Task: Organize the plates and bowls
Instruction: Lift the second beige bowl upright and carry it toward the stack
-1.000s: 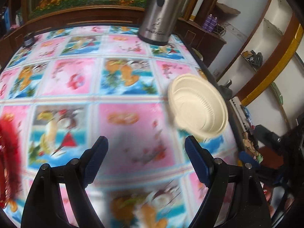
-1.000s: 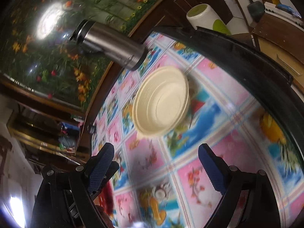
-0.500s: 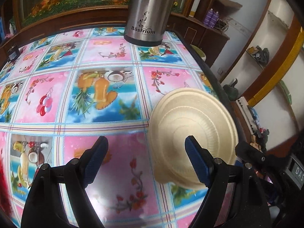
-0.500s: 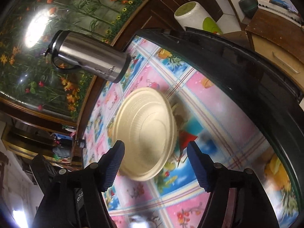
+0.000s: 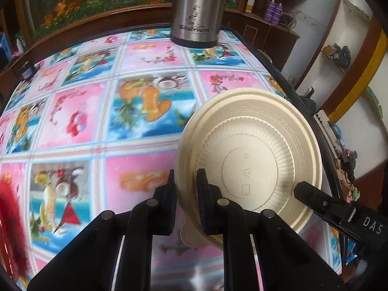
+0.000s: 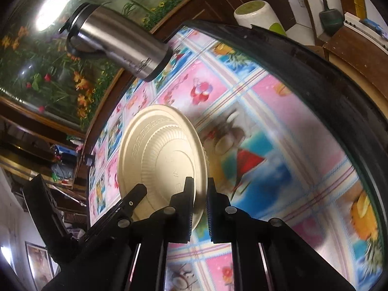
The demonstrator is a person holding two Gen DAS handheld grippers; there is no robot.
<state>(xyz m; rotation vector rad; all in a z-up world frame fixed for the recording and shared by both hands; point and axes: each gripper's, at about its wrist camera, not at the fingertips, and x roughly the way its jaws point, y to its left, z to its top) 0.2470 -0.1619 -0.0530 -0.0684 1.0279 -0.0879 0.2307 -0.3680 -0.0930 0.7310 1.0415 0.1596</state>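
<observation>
A cream disposable bowl point(image 5: 252, 160) with a ribbed wall is held tilted above the flowered tablecloth point(image 5: 101, 111). My left gripper point(image 5: 185, 189) is shut on the bowl's near left rim. My right gripper point(image 6: 200, 194) is shut on the opposite rim of the same bowl point(image 6: 160, 160). In the left wrist view the right gripper's finger point(image 5: 315, 197) shows at the bowl's right edge. A second cream piece point(image 5: 191, 235) peeks out beneath the bowl; what it is cannot be told.
A steel thermos jug point(image 5: 196, 12) stands at the table's far edge, also in the right wrist view point(image 6: 121, 46). A red fuzzy object point(image 5: 9, 220) lies at the left. The table's dark edge point(image 6: 315, 77) runs close on the right.
Both grippers moved in to the bowl and closed from wide open onto its opposite rims. The bowl now sits tilted off the table between them.
</observation>
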